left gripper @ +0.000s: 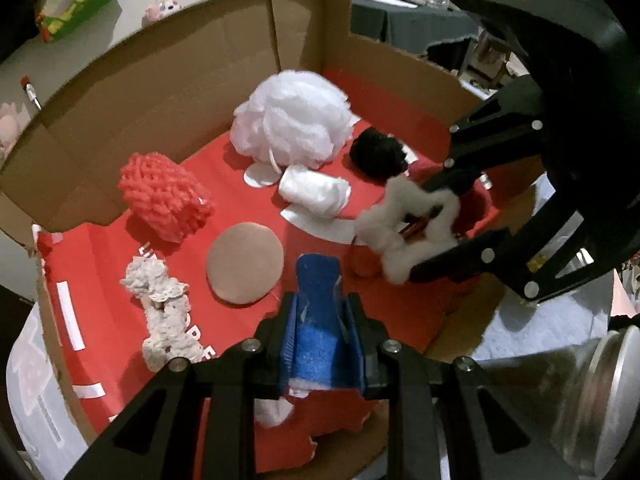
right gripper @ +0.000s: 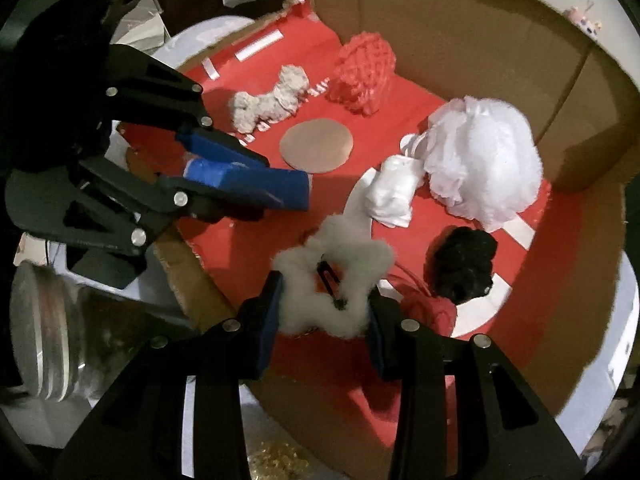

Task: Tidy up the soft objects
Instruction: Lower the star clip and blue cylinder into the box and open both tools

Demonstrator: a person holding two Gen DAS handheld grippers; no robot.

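My right gripper (right gripper: 326, 312), jaws clamped on the fluffy white star (right gripper: 332, 280) near the cardboard box (left gripper: 168, 80) front edge; my left gripper (left gripper: 322, 344), jaws nearly closed on a blue sponge (left gripper: 316, 320); white loofah (left gripper: 292, 120) near the back wall.

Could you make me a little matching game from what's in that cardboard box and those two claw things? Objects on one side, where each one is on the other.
Things:
1. white fluffy star
2. blue sponge
3. red knitted ball
4. black fuzzy ball

Places:
A. lying free by the brown cardboard wall
B. clamped in the left gripper
C. on the red liner beside the white mesh pouf
D. clamped in the right gripper

Pairs: 1-D, 2-B, 3-A, 4-C
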